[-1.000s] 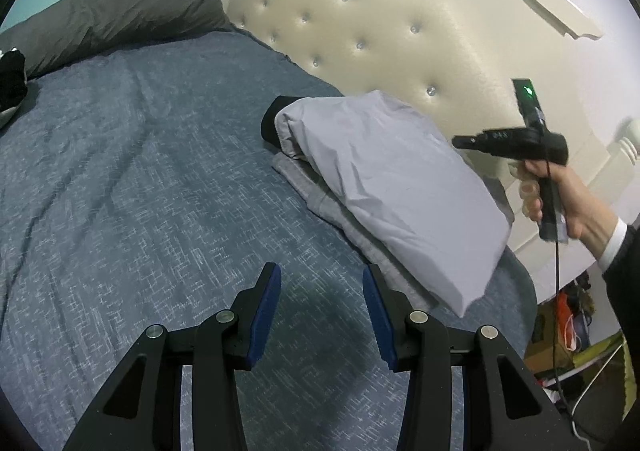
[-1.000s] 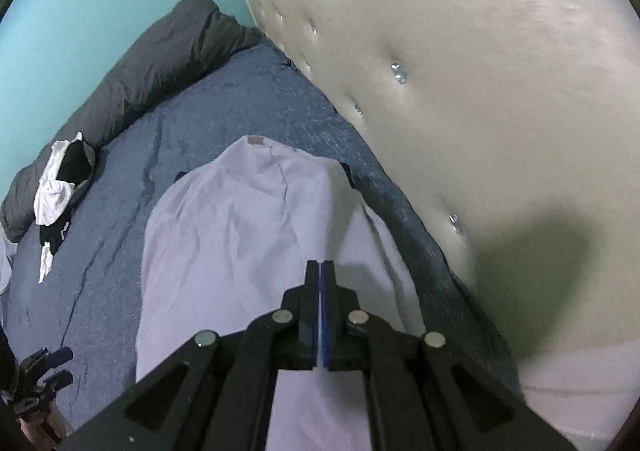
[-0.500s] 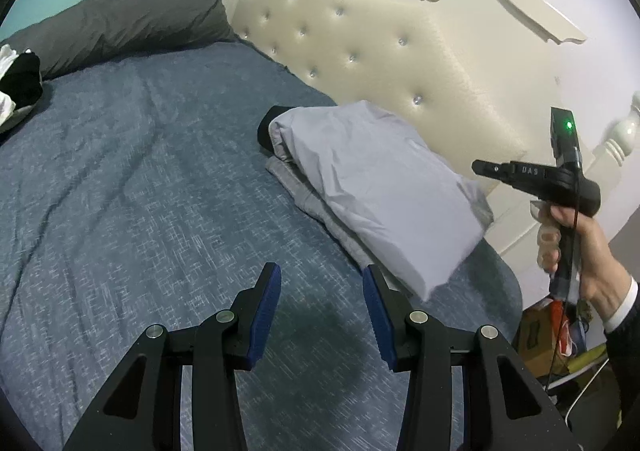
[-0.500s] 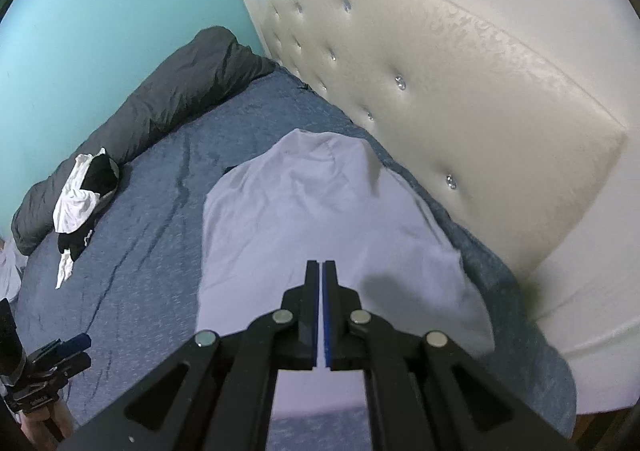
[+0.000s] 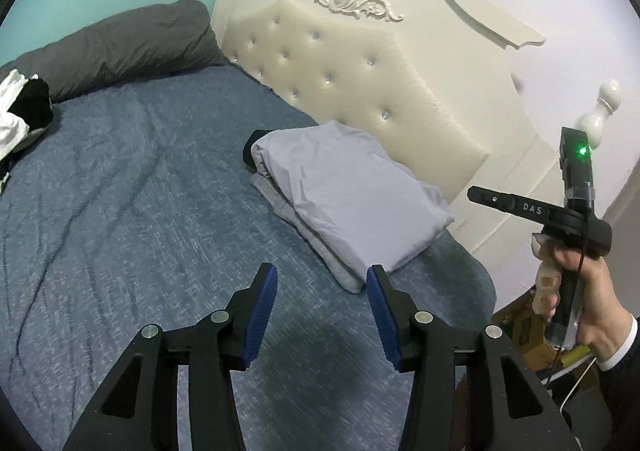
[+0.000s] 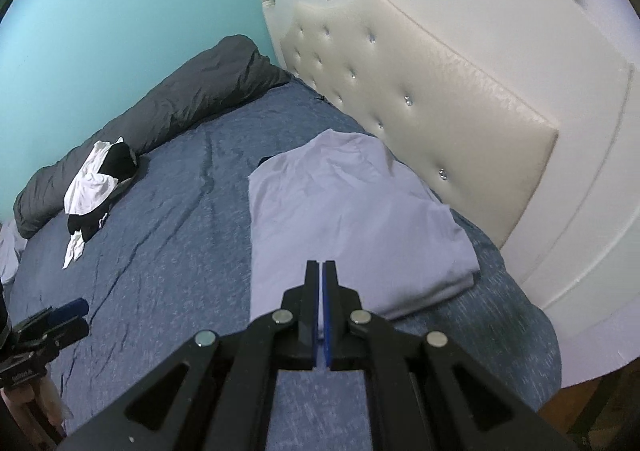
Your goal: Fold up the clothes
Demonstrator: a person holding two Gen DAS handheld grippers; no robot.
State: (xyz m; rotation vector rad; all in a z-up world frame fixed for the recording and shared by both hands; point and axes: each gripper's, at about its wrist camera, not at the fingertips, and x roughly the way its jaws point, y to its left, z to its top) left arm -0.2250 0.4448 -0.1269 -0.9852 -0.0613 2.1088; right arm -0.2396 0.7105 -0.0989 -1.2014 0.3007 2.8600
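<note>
Folded lilac garment [image 5: 344, 195] lies atop a grey one [image 5: 304, 239] at the bed's [image 5: 120, 211] headboard edge, the left gripper [image 5: 322, 291] hovering spread wide over bare cover, the right gripper [image 6: 322, 279] pressed closed, empty.

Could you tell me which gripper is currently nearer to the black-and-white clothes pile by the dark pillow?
Left. The left gripper hovers mid-bed, the pile off to its left; the right gripper is beyond the folded stack.
</note>
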